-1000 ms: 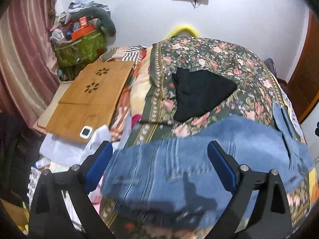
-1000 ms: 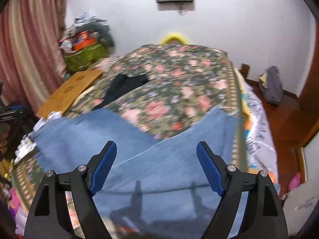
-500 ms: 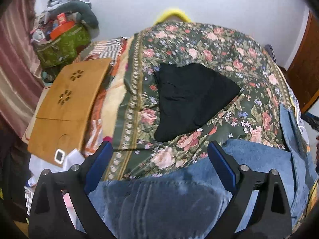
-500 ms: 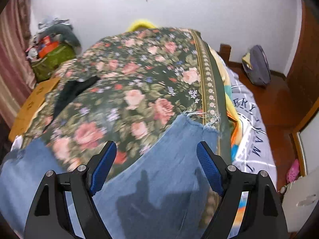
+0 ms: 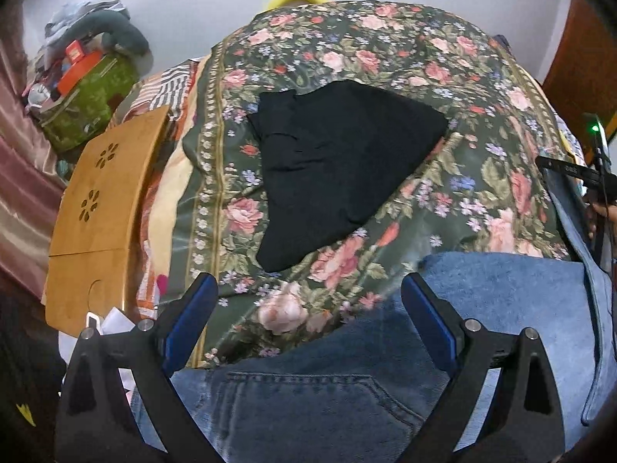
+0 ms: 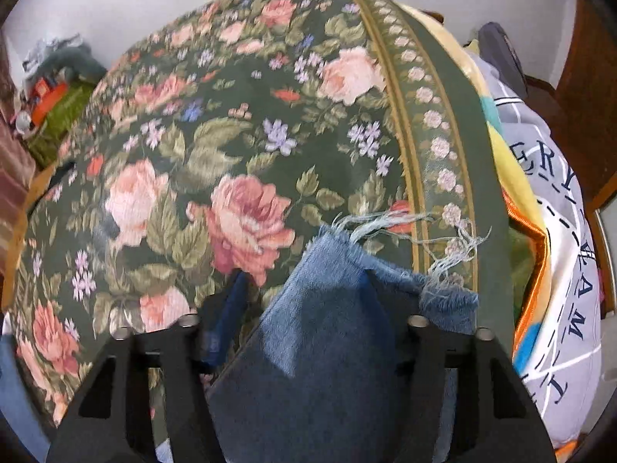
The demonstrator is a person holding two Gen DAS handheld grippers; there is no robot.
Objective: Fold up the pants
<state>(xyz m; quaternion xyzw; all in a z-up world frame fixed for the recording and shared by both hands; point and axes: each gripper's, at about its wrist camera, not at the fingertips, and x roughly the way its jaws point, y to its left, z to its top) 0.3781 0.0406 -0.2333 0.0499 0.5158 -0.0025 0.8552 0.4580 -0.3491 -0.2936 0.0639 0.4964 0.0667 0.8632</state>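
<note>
Here the jeans [image 6: 327,347] lie across the bed's near edge — frayed hem bunched between the right tongs [image 6: 300,308], jaws just closing on it, waistband end under the left tongs [image 5: 308,308], spread wide, empty — long axis tong-to-tong.

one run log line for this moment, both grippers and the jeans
step: grasp | right gripper: just closing, frayed hem of jeans bunched between jaws | left gripper: open over waist end | surface: floral bedspread
</note>
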